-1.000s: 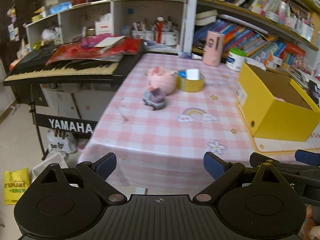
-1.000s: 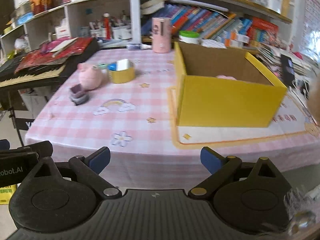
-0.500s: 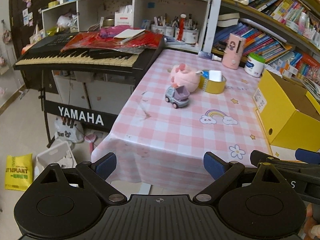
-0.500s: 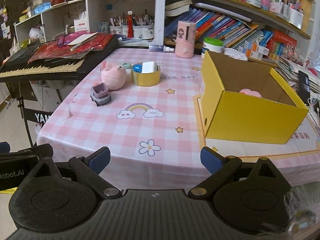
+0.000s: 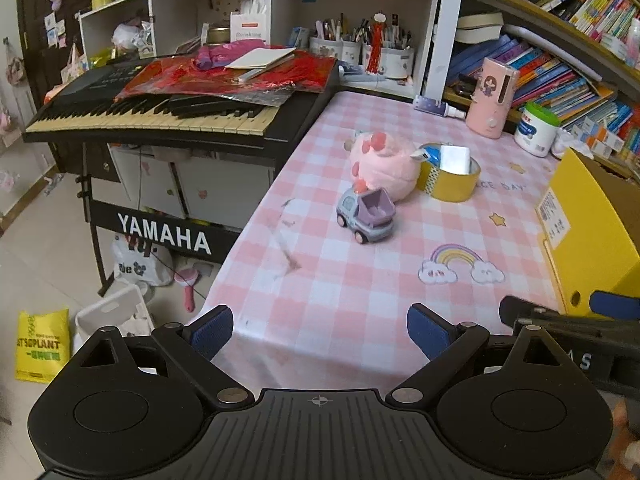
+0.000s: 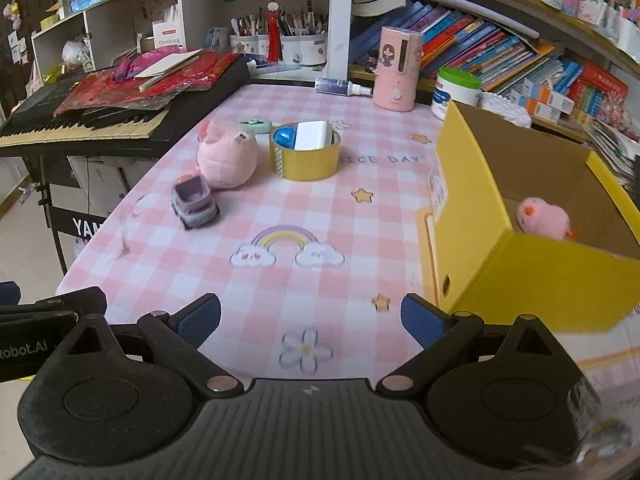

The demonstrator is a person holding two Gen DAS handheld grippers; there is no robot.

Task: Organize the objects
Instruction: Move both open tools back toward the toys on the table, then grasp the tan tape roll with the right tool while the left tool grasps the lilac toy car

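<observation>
While "YAMAHA" (image 5: 164,234) shows white on the stand of the black keyboard (image 5: 160,112) and "NICE DAY" (image 6: 394,159) is printed on the pink checked cloth of the counter (image 6: 320,216), both the left tool (image 5: 319,327) and the right tool (image 6: 310,320) hover over its near edge, spread wide and empty. A lilac toy truck (image 6: 194,200) sits against a pink plush ball (image 6: 227,156), just beside a yellow tape roll (image 6: 305,156) holding a white block and something blue. At the right, an open yellow cardboard box (image 6: 520,272) holds a small pink plush (image 6: 542,218).

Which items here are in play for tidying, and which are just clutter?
In play: toy truck, pink plush, tape roll, yellow box, small plush inside.
Clutter: keyboard, pink dispenser, white jar, books.
</observation>
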